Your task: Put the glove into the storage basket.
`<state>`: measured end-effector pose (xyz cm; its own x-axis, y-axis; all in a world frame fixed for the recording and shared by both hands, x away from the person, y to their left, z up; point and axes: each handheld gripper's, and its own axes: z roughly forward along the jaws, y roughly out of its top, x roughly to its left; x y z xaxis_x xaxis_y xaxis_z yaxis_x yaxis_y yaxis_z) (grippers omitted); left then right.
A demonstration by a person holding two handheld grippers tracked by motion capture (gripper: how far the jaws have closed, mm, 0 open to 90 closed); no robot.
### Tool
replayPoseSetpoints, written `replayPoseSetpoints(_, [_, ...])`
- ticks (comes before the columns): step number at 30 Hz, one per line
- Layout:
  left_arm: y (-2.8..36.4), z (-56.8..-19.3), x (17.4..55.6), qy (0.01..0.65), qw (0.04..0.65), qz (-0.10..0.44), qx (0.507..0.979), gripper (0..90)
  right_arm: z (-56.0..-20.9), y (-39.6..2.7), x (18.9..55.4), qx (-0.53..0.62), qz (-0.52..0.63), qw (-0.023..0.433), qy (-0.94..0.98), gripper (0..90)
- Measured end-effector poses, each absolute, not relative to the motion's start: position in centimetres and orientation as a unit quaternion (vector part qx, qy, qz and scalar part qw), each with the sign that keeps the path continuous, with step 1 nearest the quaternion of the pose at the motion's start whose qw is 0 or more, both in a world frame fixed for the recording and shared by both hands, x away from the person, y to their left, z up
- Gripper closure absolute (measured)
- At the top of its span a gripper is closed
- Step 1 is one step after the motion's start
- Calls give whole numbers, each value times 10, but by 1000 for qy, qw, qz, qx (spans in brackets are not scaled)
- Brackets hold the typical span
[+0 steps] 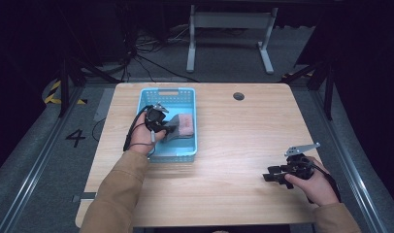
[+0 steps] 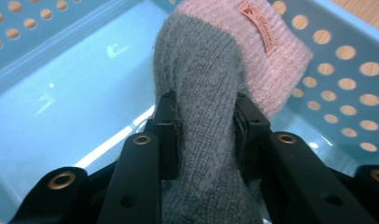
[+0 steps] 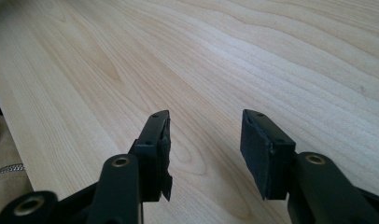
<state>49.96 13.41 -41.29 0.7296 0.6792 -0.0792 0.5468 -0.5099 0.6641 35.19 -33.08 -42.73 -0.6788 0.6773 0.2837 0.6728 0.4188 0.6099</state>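
Left gripper view: left gripper point(image 2: 204, 133) is pinching the grey-pink sock point(image 2: 225, 70), jaws clamped on its grey part, holding it inside the blue basket point(image 2: 346, 74) for placing; right gripper point(image 3: 204, 154) is idling, jaws wide, holding nothing, above the table point(image 3: 271, 56).

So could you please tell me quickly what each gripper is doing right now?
Left gripper: shut on the grey and pink sock, over the blue basket.
Right gripper: open, nothing between its jaws.
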Motion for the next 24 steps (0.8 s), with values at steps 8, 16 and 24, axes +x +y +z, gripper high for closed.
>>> replayPoseSetpoints(8, [130, -424, 509, 357, 316, 84, 875, 672, -428, -330, 351, 397, 360, 7, 844, 530])
replayPoseSetpoints(16, [124, -432, 515, 357, 293, 96, 882, 667, -430, -329, 351, 395, 360, 9, 845, 526])
replayPoseSetpoints(24, [123, -435, 518, 357, 292, 104, 881, 633, -430, -329, 351, 393, 360, 7, 846, 524])
